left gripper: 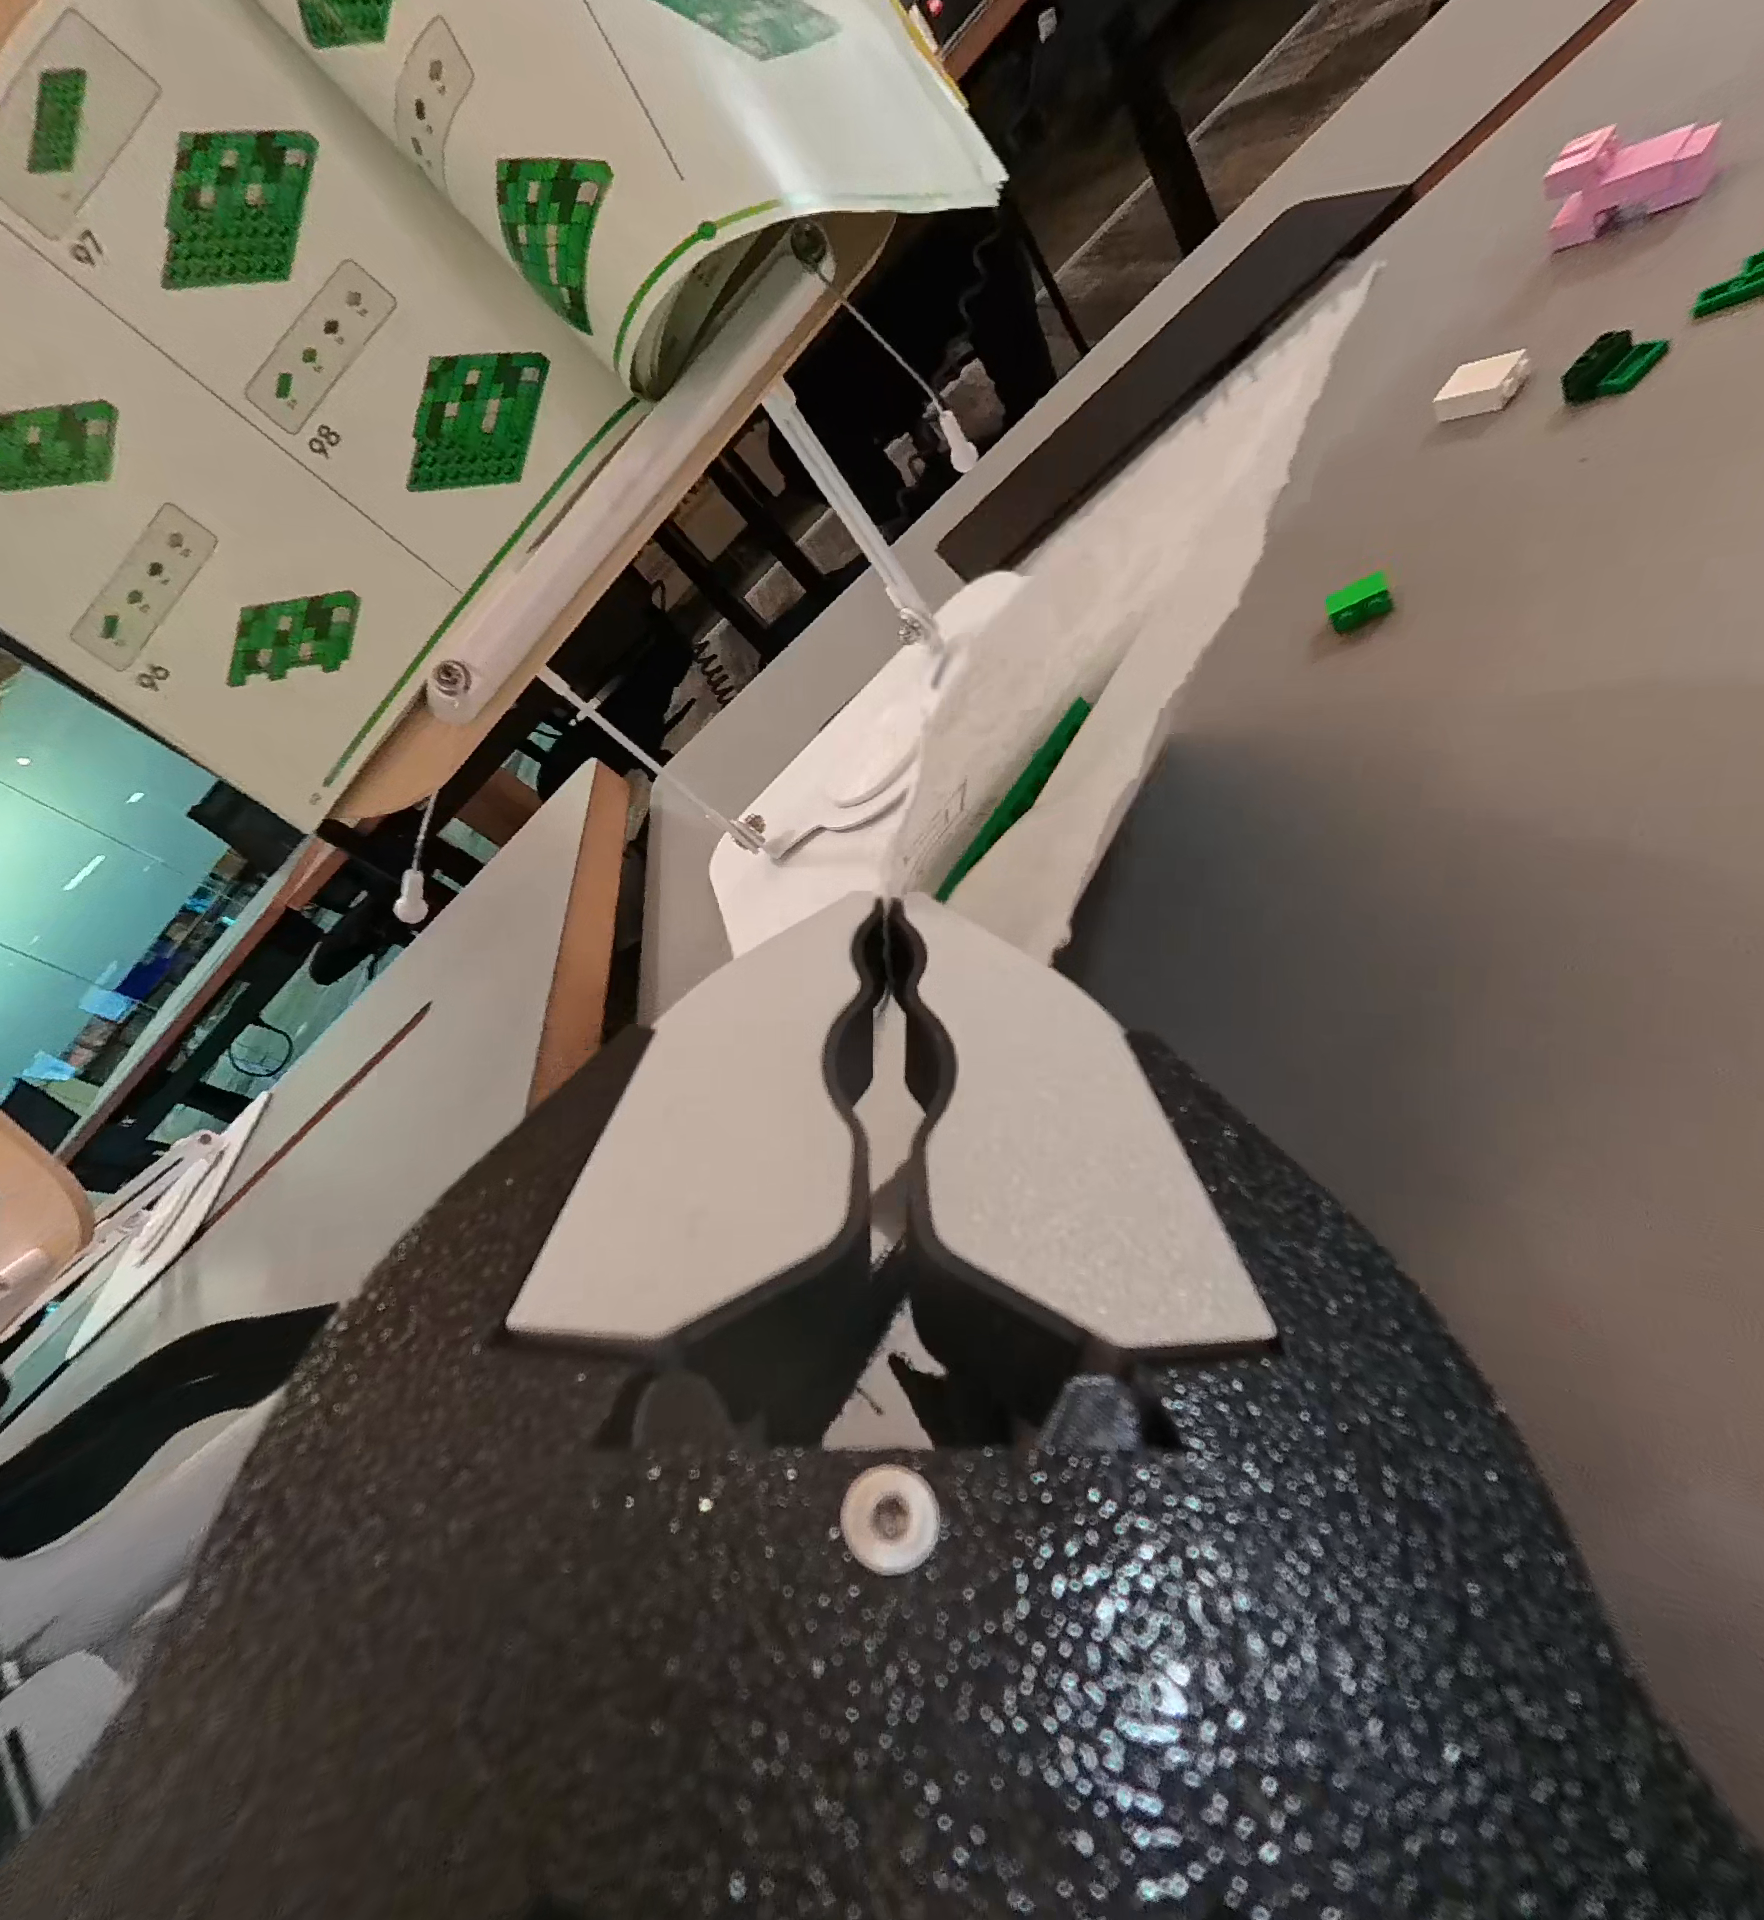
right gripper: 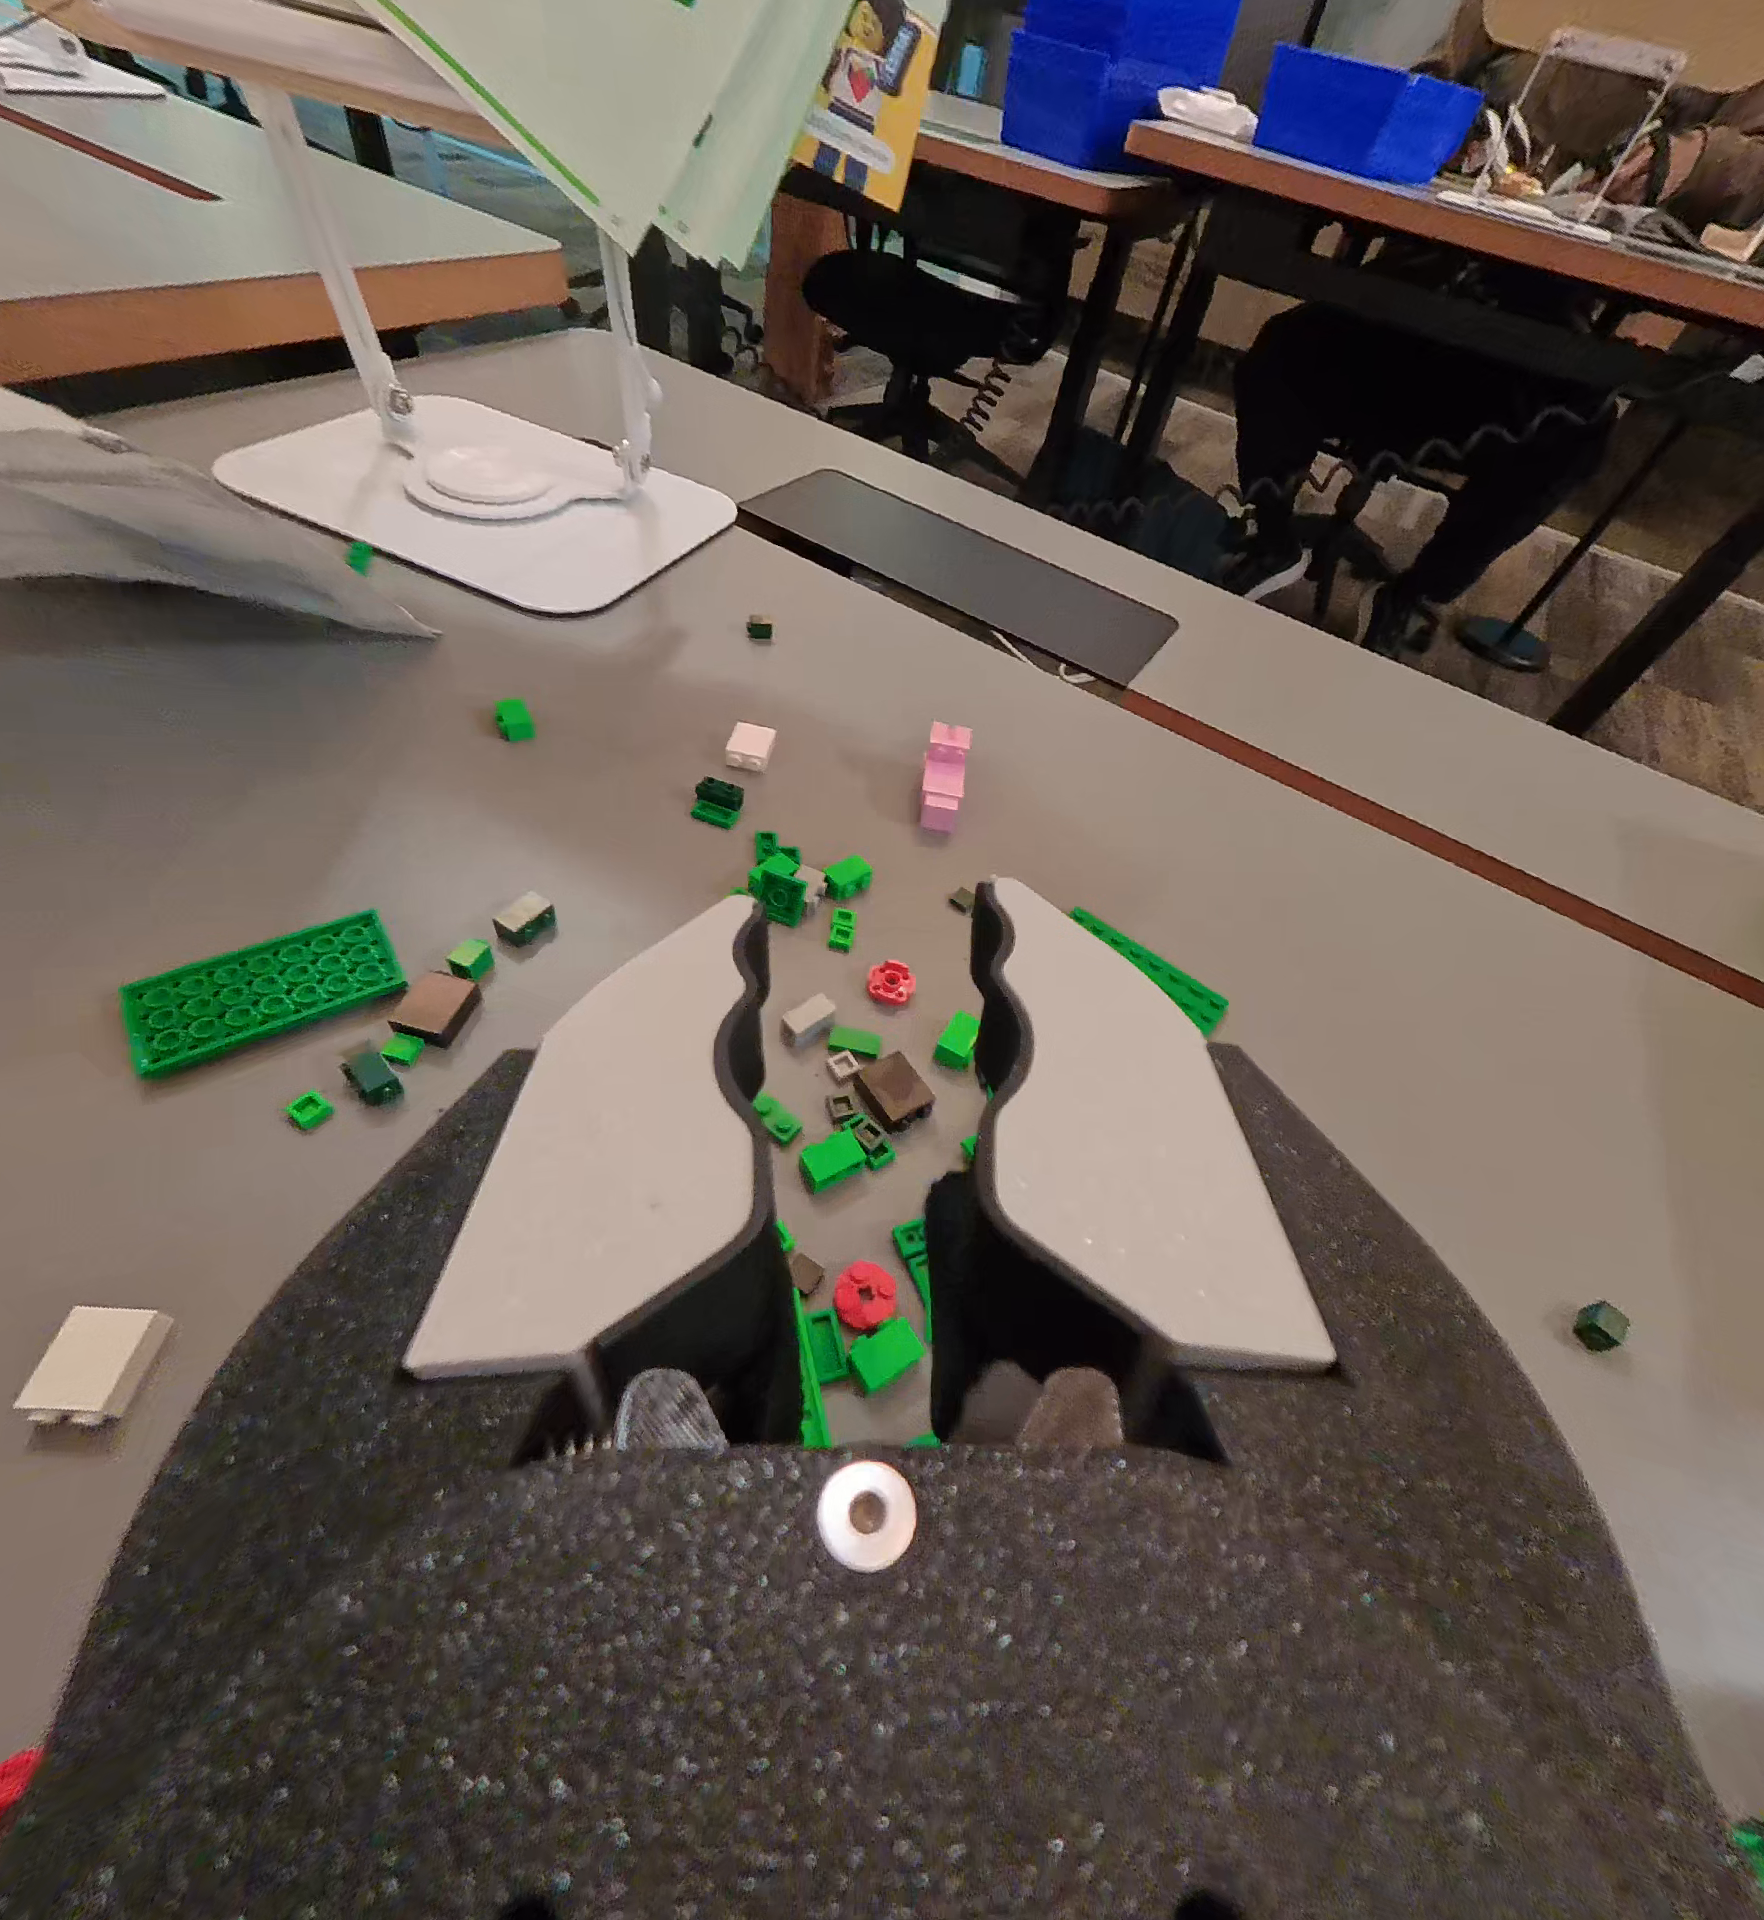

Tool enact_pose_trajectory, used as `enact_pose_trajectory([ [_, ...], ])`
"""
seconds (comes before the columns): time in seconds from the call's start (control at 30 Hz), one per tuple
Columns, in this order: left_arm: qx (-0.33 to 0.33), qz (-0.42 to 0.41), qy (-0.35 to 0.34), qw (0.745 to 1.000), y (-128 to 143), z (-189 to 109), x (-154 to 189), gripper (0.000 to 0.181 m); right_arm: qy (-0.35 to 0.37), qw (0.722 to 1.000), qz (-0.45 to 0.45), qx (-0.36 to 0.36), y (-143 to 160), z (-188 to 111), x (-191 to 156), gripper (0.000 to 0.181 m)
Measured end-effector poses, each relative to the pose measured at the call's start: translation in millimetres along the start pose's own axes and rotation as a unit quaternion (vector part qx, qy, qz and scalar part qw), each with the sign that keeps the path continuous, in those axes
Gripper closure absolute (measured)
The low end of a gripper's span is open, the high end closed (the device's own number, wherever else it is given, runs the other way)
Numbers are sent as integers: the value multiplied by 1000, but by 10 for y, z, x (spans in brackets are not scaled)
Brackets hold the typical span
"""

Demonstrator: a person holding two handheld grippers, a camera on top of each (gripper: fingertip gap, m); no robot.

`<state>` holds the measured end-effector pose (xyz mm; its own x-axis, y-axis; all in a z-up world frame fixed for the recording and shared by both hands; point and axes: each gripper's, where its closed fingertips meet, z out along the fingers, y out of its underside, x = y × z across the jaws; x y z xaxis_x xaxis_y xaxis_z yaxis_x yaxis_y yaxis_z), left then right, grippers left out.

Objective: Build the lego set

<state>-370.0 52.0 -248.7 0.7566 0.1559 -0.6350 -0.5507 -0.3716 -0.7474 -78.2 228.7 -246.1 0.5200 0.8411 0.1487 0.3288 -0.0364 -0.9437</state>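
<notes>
My left gripper (left gripper: 893,920) is shut on the edge of a torn white paper bag (left gripper: 1179,488) and holds it up off the grey table (left gripper: 1480,935). A green plate (left gripper: 1023,790) shows inside the bag. My right gripper (right gripper: 867,909) is open and empty, hovering over a scatter of small green, grey, brown and red bricks (right gripper: 836,1153). A large green plate (right gripper: 260,987) lies upside down to its left. A pink pig figure (right gripper: 943,777) stands beyond it and also shows in the left wrist view (left gripper: 1626,177). The bag shows at the far left of the right wrist view (right gripper: 99,499).
An open instruction booklet (left gripper: 234,312) rests on a white stand (right gripper: 483,499) at the table's back. A flat grey brick (right gripper: 93,1361) lies apart at the left. A black panel (right gripper: 961,571) is set in the table. Other desks with blue bins (right gripper: 1366,109) stand behind. The tips of one gripper are about 35 centimeters away from the tips of the other. The large green plate (right gripper: 260,987) sits 15 centimeters or so from the ends of my right fingers.
</notes>
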Motion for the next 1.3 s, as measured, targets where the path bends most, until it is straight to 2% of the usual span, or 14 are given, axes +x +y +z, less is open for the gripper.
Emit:
enact_pose_trajectory([
  [0.27,-3,-7,13,1000,31,27,41,181,12,999,-14,-36,128,-6,105,141],
  [0.43,0,-7,17,1000,50,45,56,181,-28,997,1,-70,257,35,22,155],
  [0.53,3,-19,28,999,75,65,86,181,-17,996,-9,-84,301,56,31,155],
  [0.87,3,-22,30,999,125,87,82,181,0,997,-34,-75,258,86,-14,151],
  [1.3,10,8,22,1000,89,77,118,181,-3,997,-33,-68,236,77,-19,156],
])
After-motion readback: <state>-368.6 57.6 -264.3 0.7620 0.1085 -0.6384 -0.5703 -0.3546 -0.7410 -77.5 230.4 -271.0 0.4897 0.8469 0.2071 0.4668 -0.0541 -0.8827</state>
